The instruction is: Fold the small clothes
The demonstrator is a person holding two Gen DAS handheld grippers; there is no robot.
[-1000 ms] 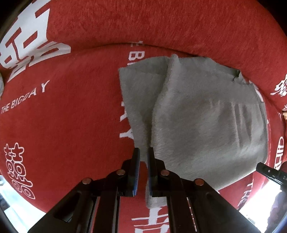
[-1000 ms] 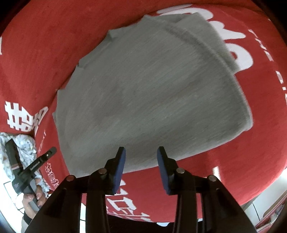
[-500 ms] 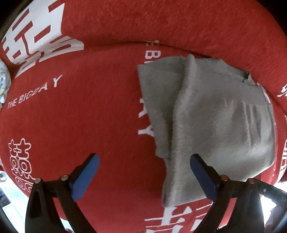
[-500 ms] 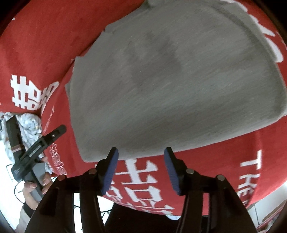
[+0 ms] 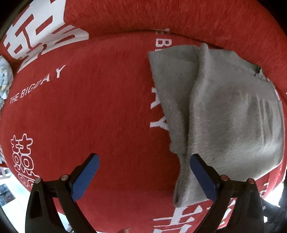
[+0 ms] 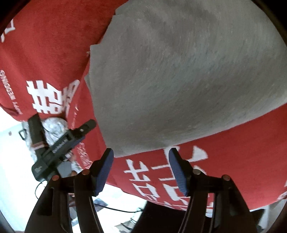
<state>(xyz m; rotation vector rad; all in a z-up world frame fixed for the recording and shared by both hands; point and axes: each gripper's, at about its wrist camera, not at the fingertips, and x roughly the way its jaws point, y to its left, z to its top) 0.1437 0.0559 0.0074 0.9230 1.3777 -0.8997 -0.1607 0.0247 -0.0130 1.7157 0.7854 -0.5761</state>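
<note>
Garment (image 5: 224, 114): a grey knit piece, laid part-folded on the red cover (image 5: 93, 111), with one layer doubled over another along a raised ridge; a narrow strip of it trails down to the near edge.
Left tongs (image 5: 142, 174): spread wide, nothing gripped; the garment's trailing strip is seen just inside the right-hand pad (image 5: 202, 177), no pressure on it can be made out.
Right tongs (image 6: 140, 172): jaws just opened further, nothing held between them; only printed red cover is framed by the pads, with the garment's near hem (image 6: 143, 150) just beyond the tips.
Step in hand: a fold is judged just laid and let go; both tongs are free for a fresh hold.
Next move: a corner or hem is to be pinched, probably the trailing strip on the left, and carried over the body for another fold.
Near edge: the cover's front drops off close behind both tongs, so little room is left there.
Open room: bare red cover lies broad to the left of the garment.
Far edge: a raised red back (image 5: 179, 16) is met just past the garment; a second, pale cloth (image 5: 4, 80) lies well apart at far left.
</note>
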